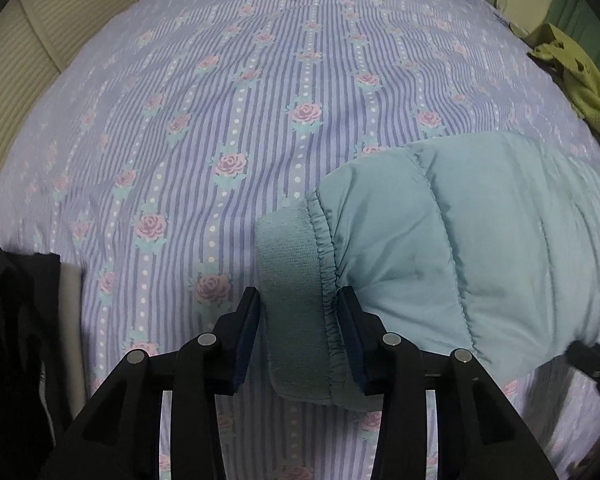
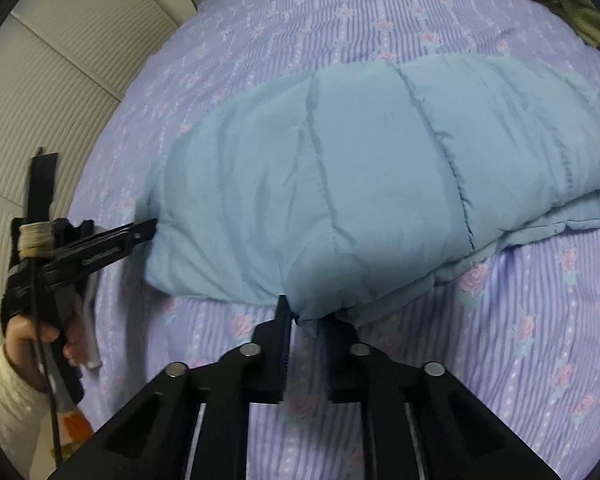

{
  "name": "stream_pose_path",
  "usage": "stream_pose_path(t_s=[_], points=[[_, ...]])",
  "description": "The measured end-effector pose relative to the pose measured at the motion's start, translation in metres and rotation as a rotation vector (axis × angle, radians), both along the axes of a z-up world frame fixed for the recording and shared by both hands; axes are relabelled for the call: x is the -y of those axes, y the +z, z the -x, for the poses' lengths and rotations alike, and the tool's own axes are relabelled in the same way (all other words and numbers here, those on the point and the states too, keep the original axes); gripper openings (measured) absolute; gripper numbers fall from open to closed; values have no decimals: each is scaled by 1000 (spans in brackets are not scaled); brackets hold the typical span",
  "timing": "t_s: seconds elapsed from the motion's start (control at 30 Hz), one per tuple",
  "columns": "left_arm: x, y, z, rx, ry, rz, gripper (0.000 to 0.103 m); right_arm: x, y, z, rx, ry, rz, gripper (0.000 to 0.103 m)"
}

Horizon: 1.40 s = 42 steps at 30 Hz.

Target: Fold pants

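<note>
Two hand-held grippers | left hand-held gripper (image 1: 298, 312) clamped on ribbed cuff (image 1: 292, 304) | right hand-held gripper (image 2: 306, 320) pinching edge of quilted light-blue padded pants (image 2: 340, 184) | lilac rose-striped bed (image 2: 520, 340)

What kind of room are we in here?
Most likely a bedroom: a bed with a striped, rose-print sheet, louvered closet doors beside it, and quilted blue pants plus olive clothing lying on it.

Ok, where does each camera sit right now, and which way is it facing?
Left wrist: sits on the left tool, looks along its fingers across the bedspread; the pants' cuff lies between the fingers.
Right wrist: sits on the right tool, looks over the pants; fingers at a near edge; the left tool and hand show at left.
Shared: pants, bedspread, green cloth.
</note>
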<state>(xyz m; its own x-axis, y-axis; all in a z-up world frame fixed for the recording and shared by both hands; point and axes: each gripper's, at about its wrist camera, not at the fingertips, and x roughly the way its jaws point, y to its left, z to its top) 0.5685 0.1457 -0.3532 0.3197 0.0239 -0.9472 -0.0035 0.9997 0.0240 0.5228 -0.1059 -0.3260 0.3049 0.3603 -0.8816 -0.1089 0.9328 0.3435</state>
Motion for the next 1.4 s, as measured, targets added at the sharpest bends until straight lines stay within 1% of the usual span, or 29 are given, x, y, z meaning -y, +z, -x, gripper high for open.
stream_pose_path(t_s=[0.03,0.07,0.1,0.13,0.17,0.2,0.27,0.3,0.33,0.37,0.4,0.43,0.53,0.6,0.67,0.73,0.77,0.8,0.87,0.93,1.03,1.17,1.2,1.23,1.27,1.33,1.4], points=[[2,1,-1,0,-7,-16,41,-3,3,4,17,5,25,12],[7,3,-5,-3,-11,-35,44,-4,3,5,16,13,51,12],[9,3,-7,-7,-10,-55,49,-6,-5,5,-13,18,73,12],[11,5,-8,-12,-2,-80,53,-6,-10,4,-41,15,71,12],[12,8,-8,-13,8,-102,60,-4,-15,3,-69,5,62,12],[12,12,-6,-9,14,-119,64,1,-20,6,-101,-10,56,12],[16,24,-2,7,5,-139,64,14,-19,14,-114,-26,39,12],[19,32,3,27,-5,-164,64,23,-14,20,-101,-46,36,15],[25,44,11,65,-30,-200,64,32,-9,25,-84,-65,48,28],[34,53,20,99,-60,-220,67,41,-1,30,-58,-87,67,37],[48,66,30,140,-102,-233,71,52,7,35,-22,-114,94,50],[59,74,37,164,-130,-230,72,65,18,39,25,-145,116,52],[99,95,54,215,-200,-173,73,109,43,37,131,-237,129,52],[123,101,53,228,-214,-97,73,144,50,29,174,-330,146,52],[150,103,50,236,-231,-44,73,184,49,18,168,-434,163,52],[175,102,46,248,-251,-28,73,217,41,5,156,-506,127,52],[188,100,41,244,-261,-24,73,229,35,-1,149,-529,121,52],[193,96,32,239,-267,-15,73,241,27,-9,128,-549,125,52],[209,94,23,232,-271,16,73,257,14,-21,93,-565,107,52],[218,89,11,231,-269,27,73,268,-2,-32,51,-572,50,52],[231,85,8,231,-270,8,73,274,-21,-40,18,-589,-40,52],[227,83,8,216,-261,-10,72,278,-43,-53,-17,-602,-99,52],[227,81,7,212,-260,-14,72,275,-46,-55,-15,-599,-108,46],[226,80,8,208,-258,-15,72,272,-47,-57,-7,-580,-112,28],[225,79,8,204,-255,-12,72,269,-48,-59,-12,-564,-95,27],[222,78,9,197,-249,0,72,264,-43,-55,5,-556,-71,23],[219,78,10,192,-235,13,72,263,-25,-41,61,-564,-49,22]])
